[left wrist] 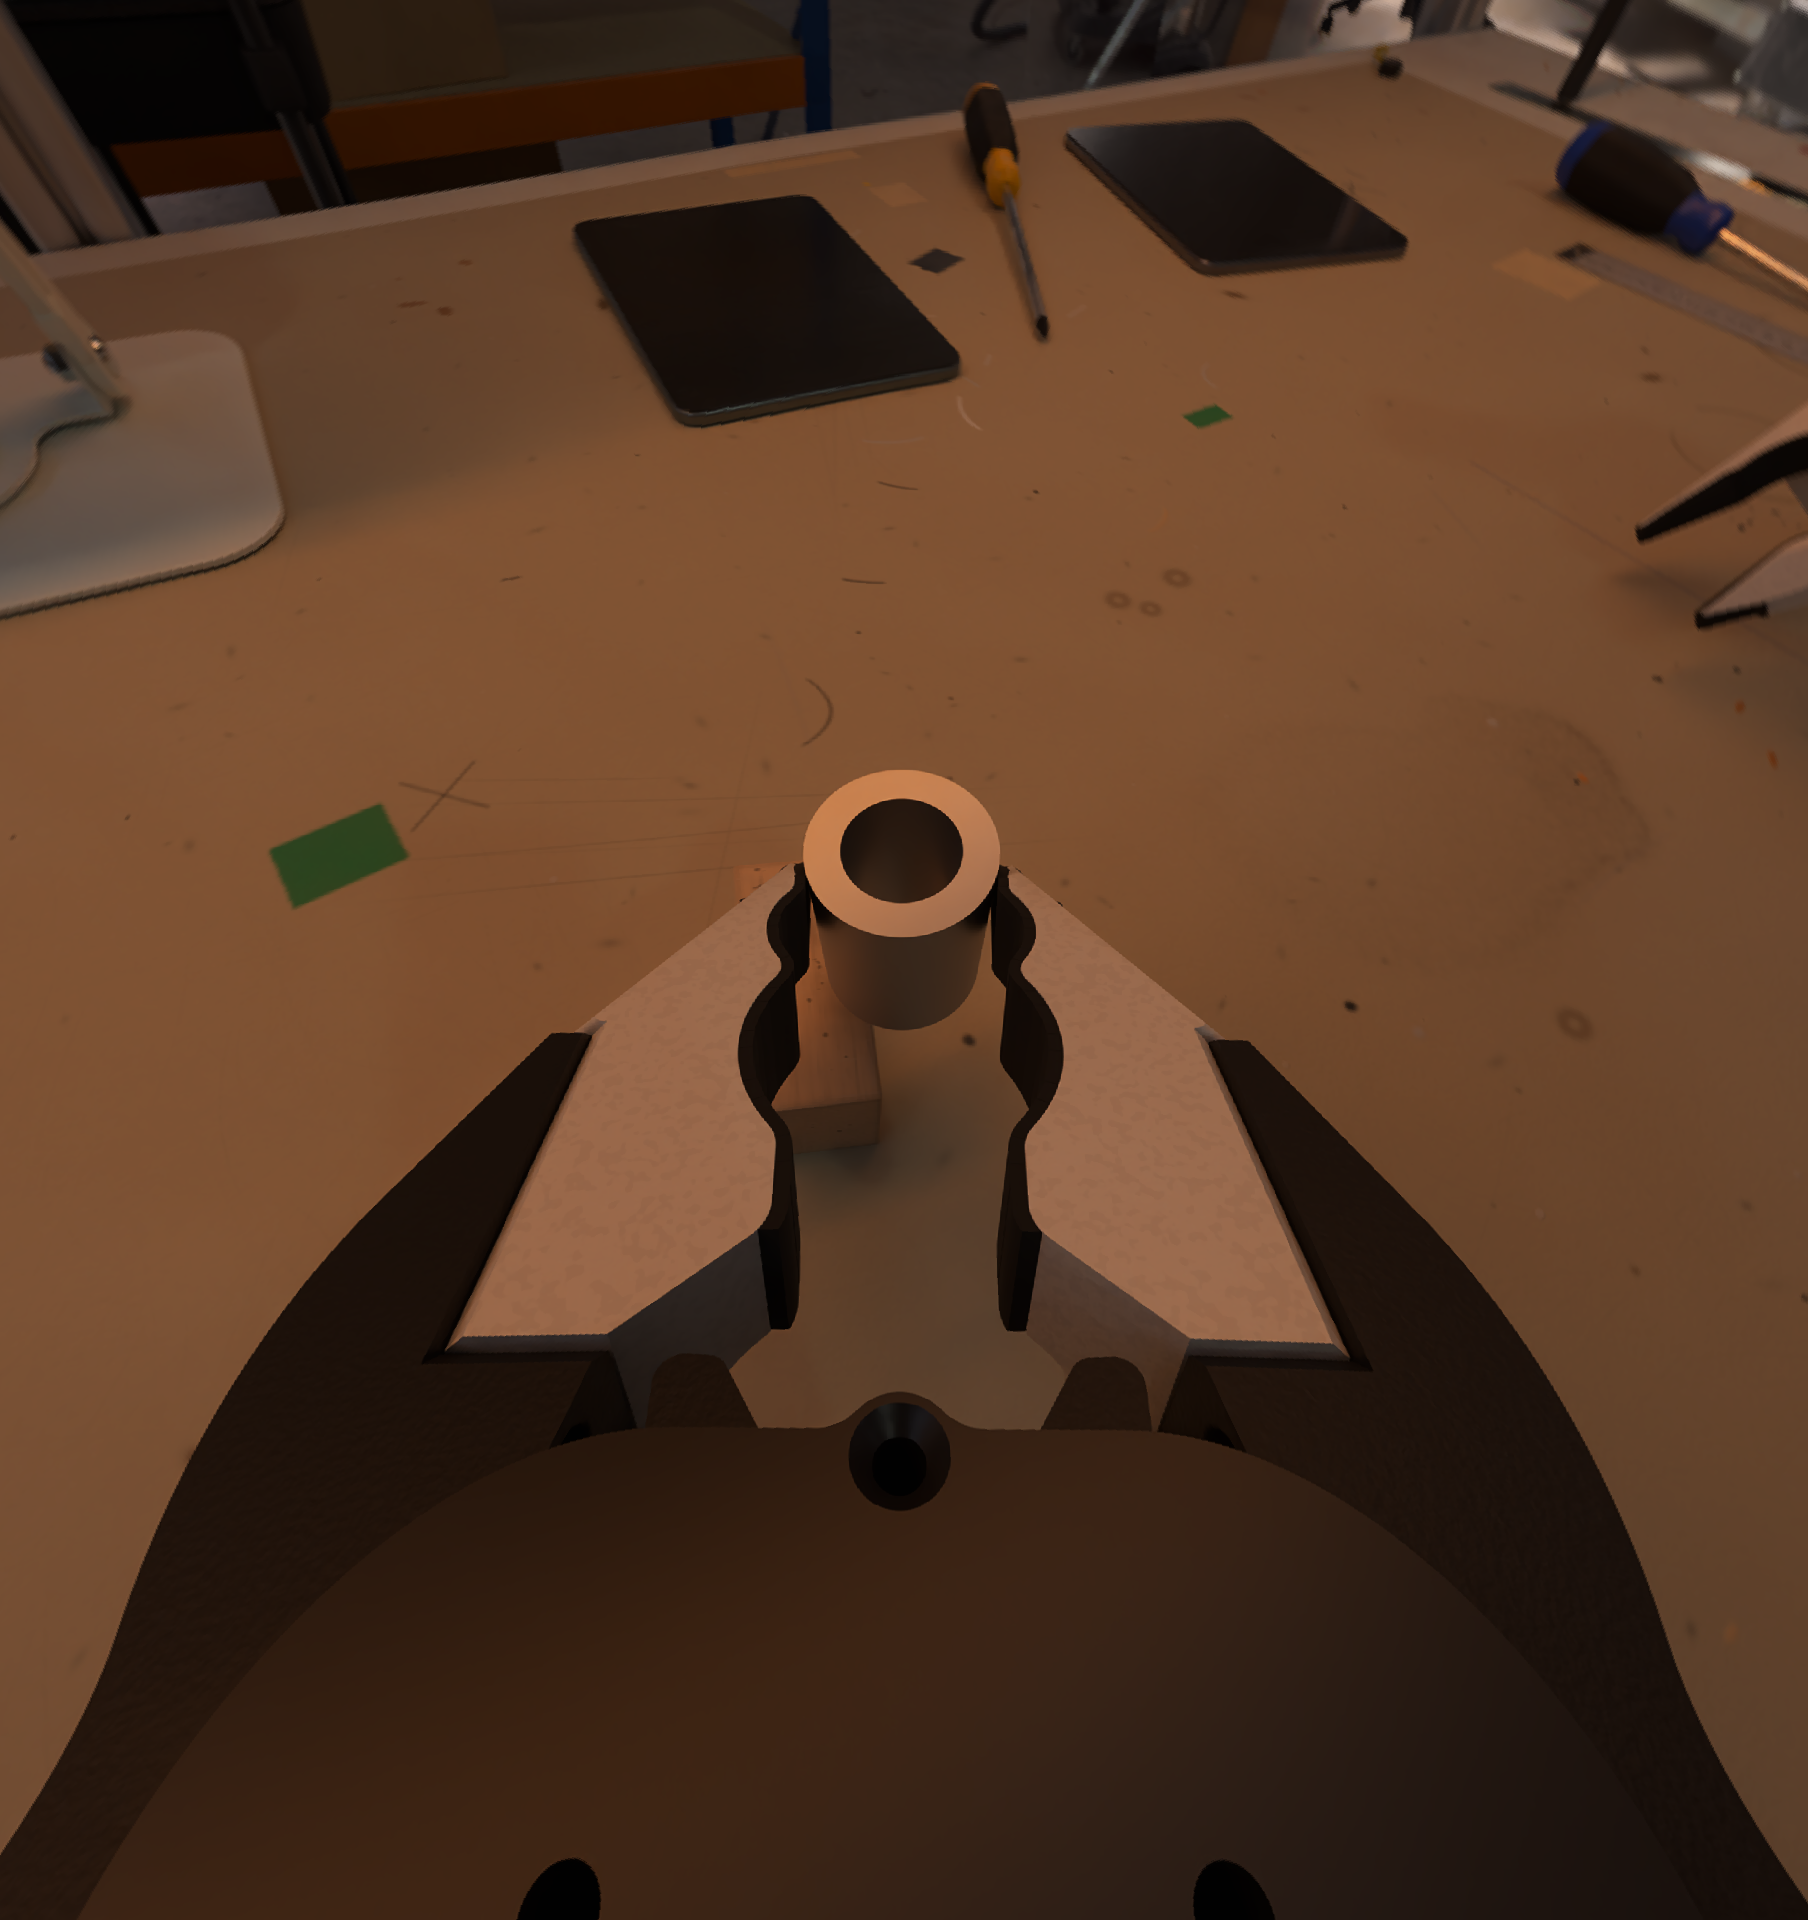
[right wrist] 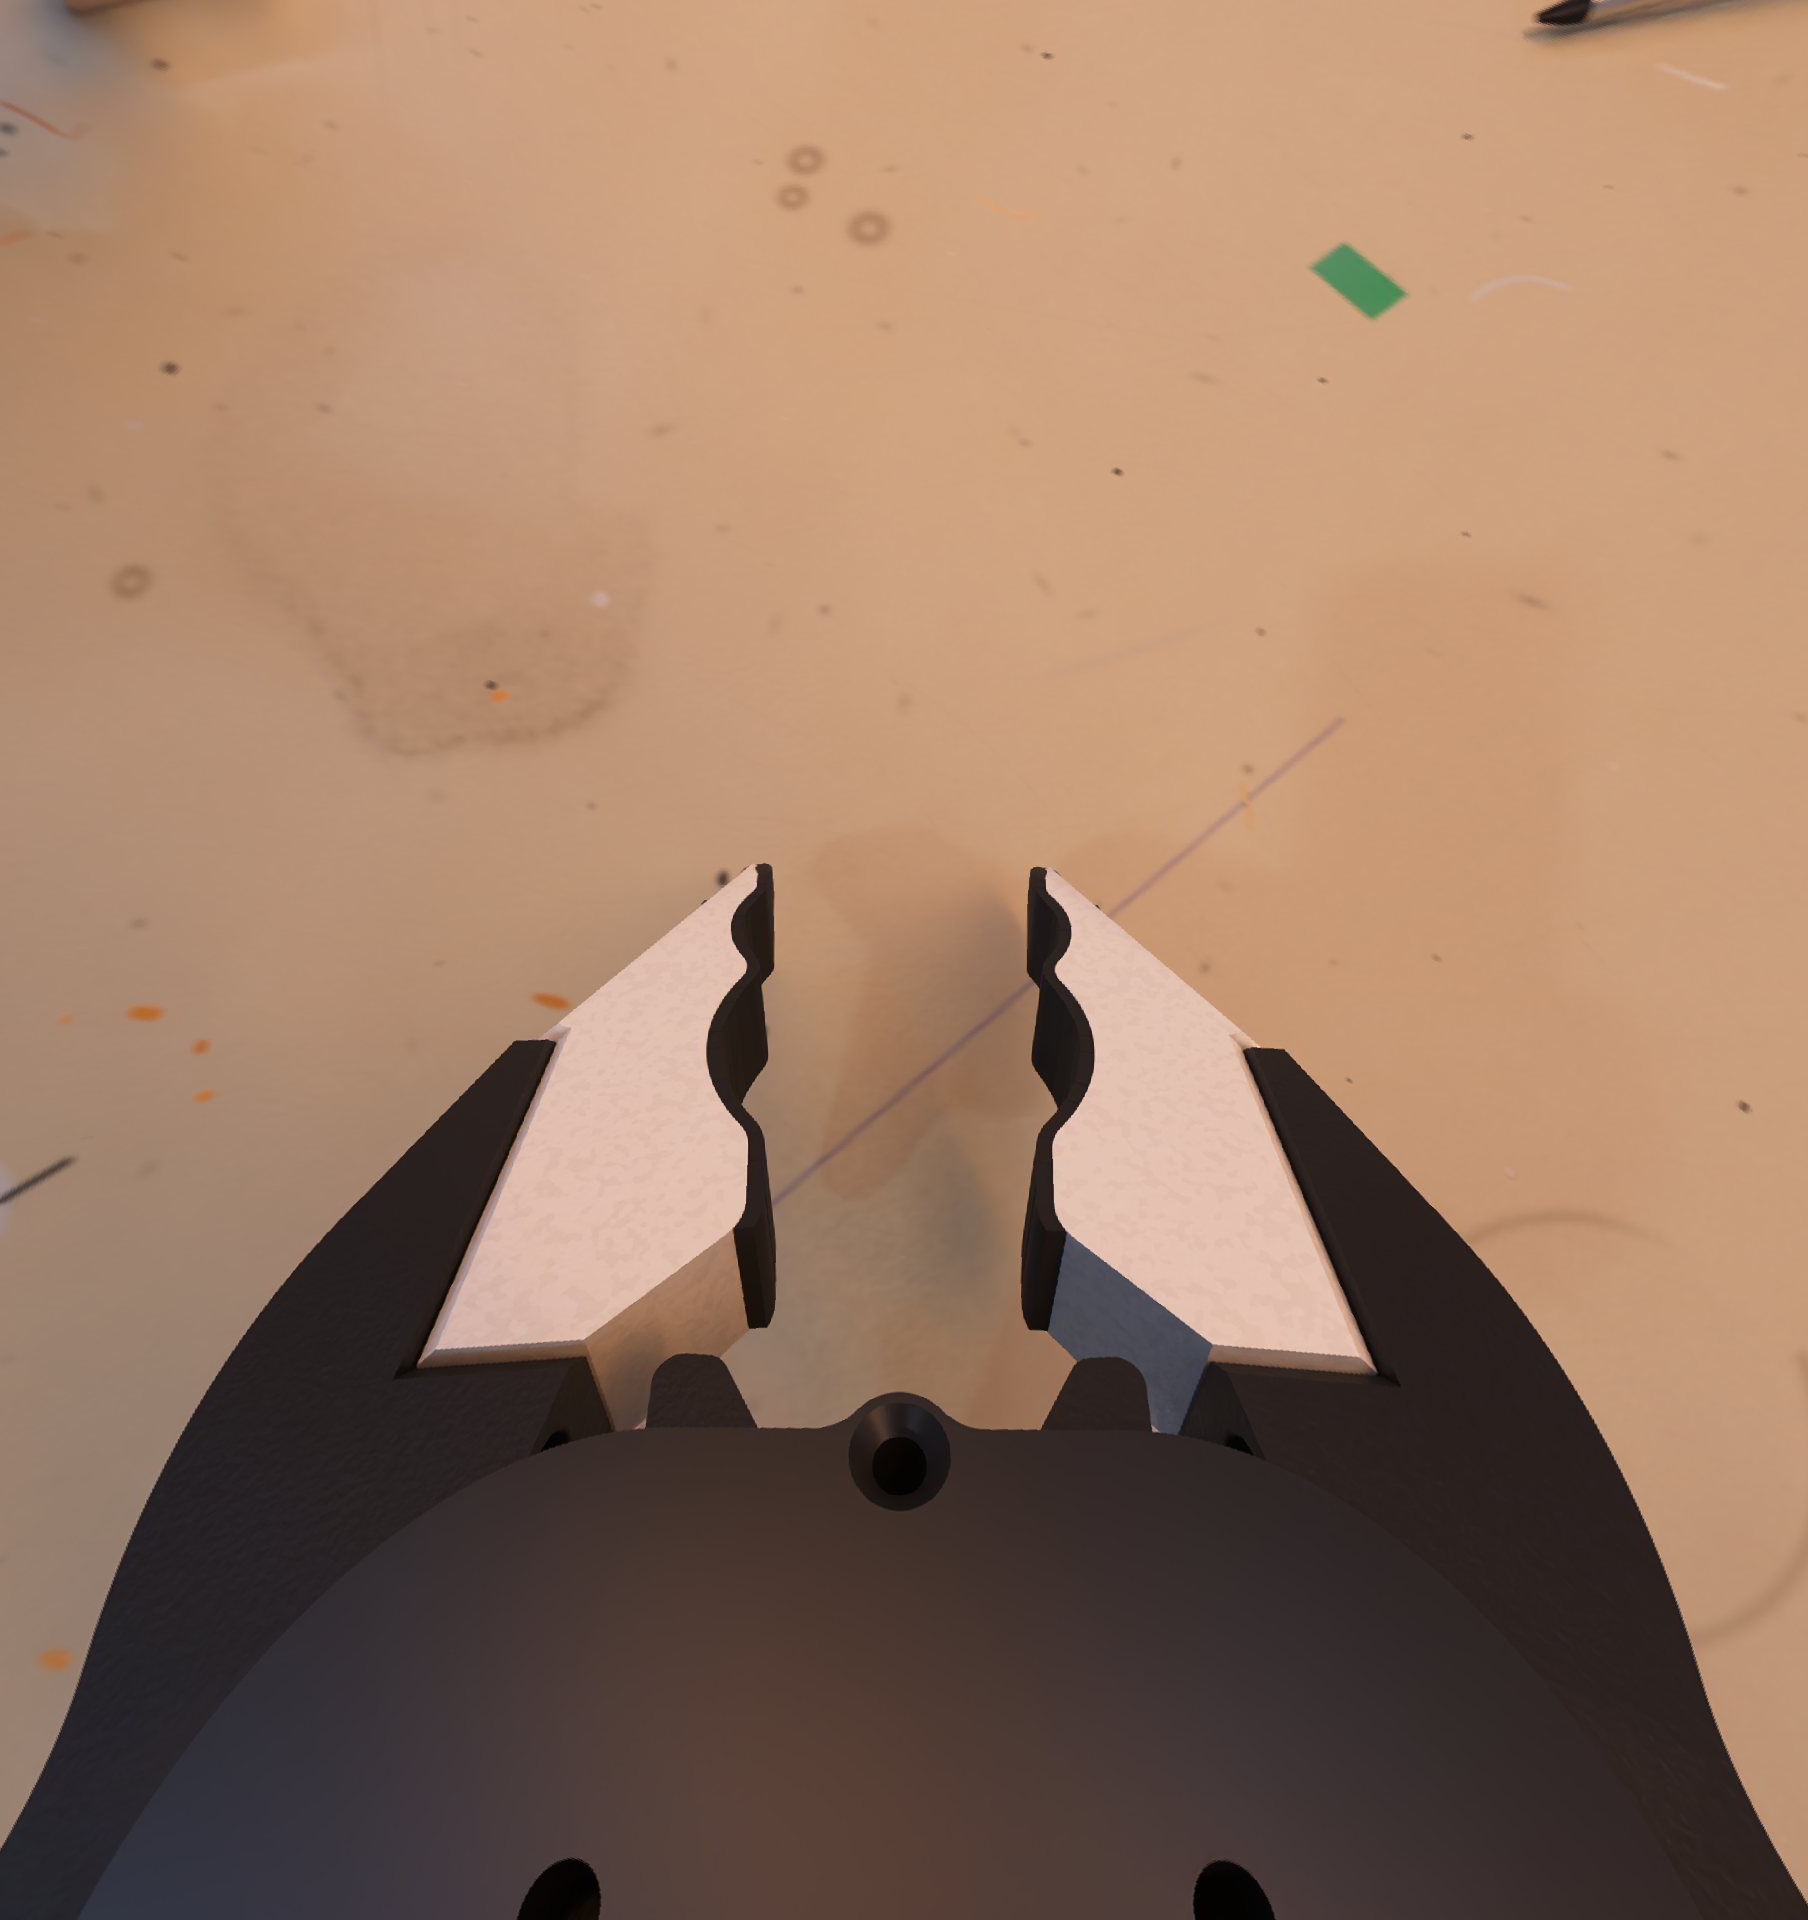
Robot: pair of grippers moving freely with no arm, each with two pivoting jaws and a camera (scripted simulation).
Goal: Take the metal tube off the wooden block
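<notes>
My left gripper (left wrist: 900, 883) is shut on the metal tube (left wrist: 900, 977), a short thick-walled cylinder held upright with its open end up, pinched between the two fingertips. The pale wooden block (left wrist: 832, 1107) lies on the table just below and left of the tube, mostly hidden behind the left finger. I cannot tell whether the tube's bottom still touches the block. My right gripper (right wrist: 900, 873) is open and empty above bare table. It also shows in the left wrist view at the right edge (left wrist: 1710, 577), well away from the tube.
Two dark tablets (left wrist: 765, 307) (left wrist: 1238, 192) lie at the far side of the table. An orange-handled screwdriver (left wrist: 1004, 187) lies between them. A blue-handled screwdriver (left wrist: 1648, 192) and a metal ruler (left wrist: 1700, 312) lie far right. A white stand base (left wrist: 100, 468) sits far left. Green tape patches (left wrist: 337, 854) (right wrist: 1359, 278) mark the table.
</notes>
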